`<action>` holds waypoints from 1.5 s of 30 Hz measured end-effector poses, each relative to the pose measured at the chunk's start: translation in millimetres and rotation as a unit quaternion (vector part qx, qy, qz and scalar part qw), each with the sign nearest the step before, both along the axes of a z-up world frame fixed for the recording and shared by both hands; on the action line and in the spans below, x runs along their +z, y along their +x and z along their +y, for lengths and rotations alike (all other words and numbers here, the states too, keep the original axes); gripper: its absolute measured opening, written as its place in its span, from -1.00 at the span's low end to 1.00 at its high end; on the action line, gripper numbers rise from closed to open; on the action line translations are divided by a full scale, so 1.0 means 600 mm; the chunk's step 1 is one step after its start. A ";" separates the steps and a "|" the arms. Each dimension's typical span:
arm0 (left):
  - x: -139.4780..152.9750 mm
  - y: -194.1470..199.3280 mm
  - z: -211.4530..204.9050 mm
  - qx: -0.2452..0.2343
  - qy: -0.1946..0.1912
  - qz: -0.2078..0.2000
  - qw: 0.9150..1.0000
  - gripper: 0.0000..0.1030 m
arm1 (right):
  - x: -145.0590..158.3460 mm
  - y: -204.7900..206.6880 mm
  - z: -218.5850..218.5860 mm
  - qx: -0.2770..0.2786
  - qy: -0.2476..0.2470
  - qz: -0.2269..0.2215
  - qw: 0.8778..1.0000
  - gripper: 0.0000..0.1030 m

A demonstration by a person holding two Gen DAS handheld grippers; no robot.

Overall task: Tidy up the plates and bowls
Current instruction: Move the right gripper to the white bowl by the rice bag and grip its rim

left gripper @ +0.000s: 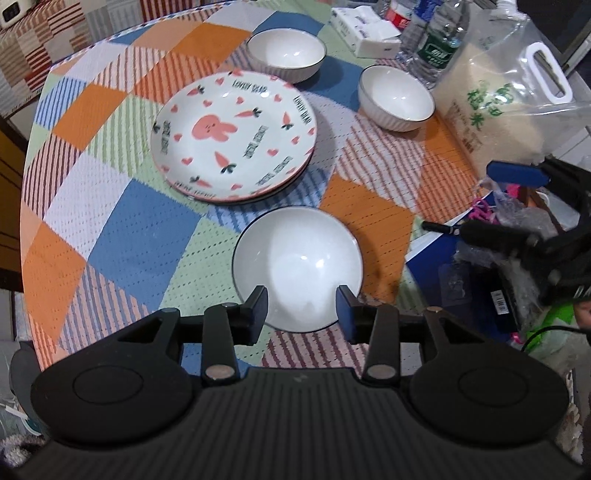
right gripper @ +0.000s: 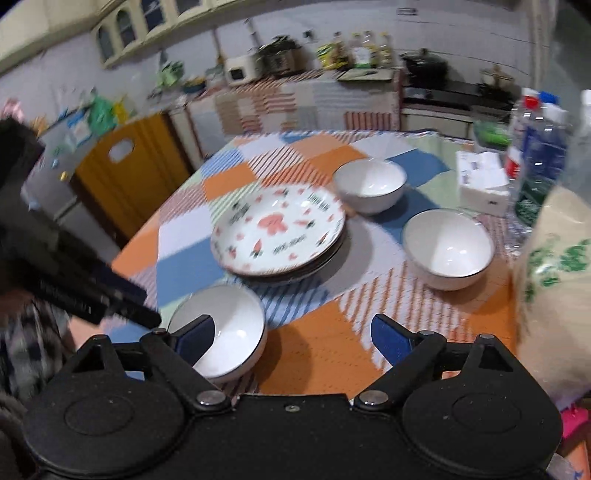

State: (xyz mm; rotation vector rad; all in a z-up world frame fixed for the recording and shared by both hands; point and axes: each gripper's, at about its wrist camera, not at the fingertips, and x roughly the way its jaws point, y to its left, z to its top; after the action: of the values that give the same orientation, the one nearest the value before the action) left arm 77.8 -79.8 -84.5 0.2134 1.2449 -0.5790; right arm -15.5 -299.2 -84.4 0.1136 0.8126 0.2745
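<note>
Glazed white china, the near bowl (left gripper: 298, 268) sits just below the plate stack (left gripper: 234, 136) on the tablecloth (left gripper: 122, 214); likely stiff, slick and breakable. Left gripper (left gripper: 301, 304) hovers with jaws apart over its near edge, empty. Right gripper (right gripper: 293, 338) gapes wide, empty; best pinched at the rim.

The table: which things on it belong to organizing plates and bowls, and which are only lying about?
Belong to the job:
- stack of rabbit plates
- near bowl
- far bowl
- bowl beside the rice

Only lying about:
- bag of rice
- water bottles
- tissue packs
- blue box and clutter at the table edge
</note>
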 end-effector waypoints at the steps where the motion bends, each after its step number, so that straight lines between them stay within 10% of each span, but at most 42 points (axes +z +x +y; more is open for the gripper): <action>1: 0.006 0.000 -0.004 -0.006 -0.004 -0.004 1.000 -0.23 | 0.007 0.000 -0.007 -0.008 0.004 -0.003 1.000 0.83; 9: 0.054 0.020 -0.044 -0.010 -0.043 -0.033 0.998 -0.16 | 0.044 0.017 -0.063 -0.059 0.015 -0.021 0.998 0.47; 20: 0.040 0.102 -0.144 0.036 -0.088 -0.069 0.993 -0.12 | -0.016 0.111 -0.109 -0.143 -0.114 -0.013 0.983 0.05; 31: -0.055 0.198 -0.256 0.033 -0.100 -0.074 0.992 -0.12 | -0.115 0.145 -0.150 -0.294 0.096 0.044 0.950 0.05; 38: -0.104 0.236 -0.305 0.037 -0.073 -0.073 0.994 -0.12 | -0.197 0.163 -0.186 -0.415 0.214 0.049 0.883 0.06; 45: -0.134 0.251 -0.352 0.006 -0.058 -0.069 0.996 -0.17 | -0.235 0.192 -0.188 -0.453 0.192 0.049 0.869 -0.32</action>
State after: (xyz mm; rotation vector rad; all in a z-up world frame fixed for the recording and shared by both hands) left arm 228.4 -290.8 -164.8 0.1458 1.0754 -0.6139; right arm 99.5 -412.2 -225.6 0.8665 0.7172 -0.4753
